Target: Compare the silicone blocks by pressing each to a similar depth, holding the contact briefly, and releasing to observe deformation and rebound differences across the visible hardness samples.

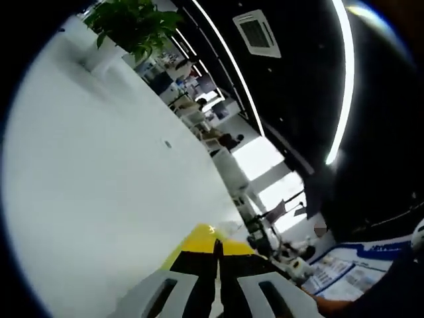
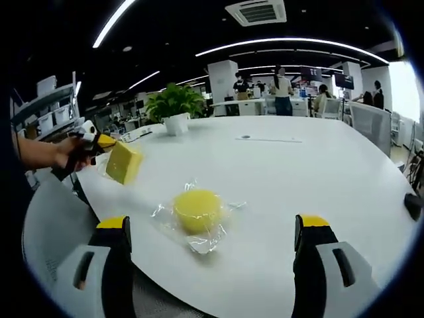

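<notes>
A round yellow silicone block (image 2: 197, 209) lies on a sheet of clear plastic wrap (image 2: 205, 244) on the white table (image 2: 298, 172). My right gripper (image 2: 212, 224) is open, its yellow-tipped jaws wide apart on either side of the round block and a little nearer to me, not touching it. At the left, a person's hand (image 2: 66, 154) holds my left gripper (image 2: 99, 142), which is shut on a square yellow block (image 2: 124, 163) lifted above the table edge. In the left gripper view the black jaws of my left gripper (image 1: 217, 255) stand close together against that yellow block (image 1: 202, 240).
A potted plant (image 2: 173, 106) stands at the table's far side, also in view as the plant (image 1: 132, 23). A small black object (image 2: 412, 205) lies at the right edge. A grey chair (image 2: 53, 218) sits at the near left. Several people stand by desks behind.
</notes>
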Demonstrator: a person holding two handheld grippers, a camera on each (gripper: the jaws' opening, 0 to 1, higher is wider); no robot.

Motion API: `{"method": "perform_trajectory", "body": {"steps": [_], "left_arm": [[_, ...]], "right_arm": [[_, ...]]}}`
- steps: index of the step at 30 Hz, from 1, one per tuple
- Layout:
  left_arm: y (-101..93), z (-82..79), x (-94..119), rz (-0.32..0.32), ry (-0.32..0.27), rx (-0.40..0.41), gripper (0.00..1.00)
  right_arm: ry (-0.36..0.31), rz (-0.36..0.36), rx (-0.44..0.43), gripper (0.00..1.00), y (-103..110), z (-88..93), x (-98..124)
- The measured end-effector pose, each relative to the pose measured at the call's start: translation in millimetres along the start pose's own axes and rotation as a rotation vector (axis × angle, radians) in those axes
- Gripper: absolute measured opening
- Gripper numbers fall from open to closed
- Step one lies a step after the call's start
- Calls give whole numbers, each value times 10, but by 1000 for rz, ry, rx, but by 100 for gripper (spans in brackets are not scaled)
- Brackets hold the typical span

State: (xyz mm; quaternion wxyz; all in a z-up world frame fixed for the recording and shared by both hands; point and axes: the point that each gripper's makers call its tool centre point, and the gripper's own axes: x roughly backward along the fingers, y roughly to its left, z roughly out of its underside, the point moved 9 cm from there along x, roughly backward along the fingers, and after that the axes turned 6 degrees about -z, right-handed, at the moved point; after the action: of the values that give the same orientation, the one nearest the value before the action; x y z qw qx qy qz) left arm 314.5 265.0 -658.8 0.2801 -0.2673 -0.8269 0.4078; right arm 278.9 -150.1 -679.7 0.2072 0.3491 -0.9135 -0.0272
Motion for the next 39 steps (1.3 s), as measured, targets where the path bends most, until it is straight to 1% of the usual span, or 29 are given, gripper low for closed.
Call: {"method": "perform_trajectory", "body": {"steps": [2, 4, 6, 7, 8, 9, 10, 11, 12, 13, 15, 18, 21, 24, 27, 33, 39], "left_arm": [[43, 7, -6, -14, 8, -3, 0], [119, 22, -8, -50, 19, -20, 0], [158, 20, 1, -49, 14, -13, 0], [191, 22, 4, -71, 13, -25, 0], [241, 15, 9, -87, 11, -49, 0], [321, 13, 17, -128, 13, -118, 0], [365, 12, 23, -160, 13, -155, 0], [410, 14, 28, -199, 16, -168, 0], [427, 21, 25, -190, 28, -186, 0], [441, 16, 23, -189, 23, -208, 0], [495, -4, 33, -229, 2, -303, 0], [527, -7, 26, -233, 14, -317, 0], [569, -17, 12, -238, 25, -345, 0], [603, -18, -11, -249, 48, -388, 0], [630, -20, -24, -256, 61, -410, 0], [730, -32, -57, -274, 81, -416, 0], [781, -38, -80, -286, 102, -432, 0]], "right_arm": [[5, -3, -4, 96, -5, 14, -2], [12, -4, -2, 96, -4, 27, -3], [11, -2, -9, 96, 5, 32, -1], [15, 0, -16, 96, 7, 41, 0], [17, -1, -18, 96, 10, 45, -1], [19, -1, -18, 96, 9, 54, -4], [19, -2, -19, 96, 10, 56, -4], [17, -2, -20, 96, 23, 49, -3], [15, -3, -22, 96, 28, 46, -3], [13, -3, -25, 96, 28, 46, -2], [10, -1, -27, 96, 25, 50, 4], [13, 3, -29, 96, 22, 57, 12], [14, 7, -31, 96, 22, 57, 24], [14, 10, -30, 96, 17, 59, 30], [14, 12, -29, 96, 19, 57, 33], [20, 11, -40, 96, 13, 69, 18], [21, 9, -44, 96, 20, 69, 9]]}}
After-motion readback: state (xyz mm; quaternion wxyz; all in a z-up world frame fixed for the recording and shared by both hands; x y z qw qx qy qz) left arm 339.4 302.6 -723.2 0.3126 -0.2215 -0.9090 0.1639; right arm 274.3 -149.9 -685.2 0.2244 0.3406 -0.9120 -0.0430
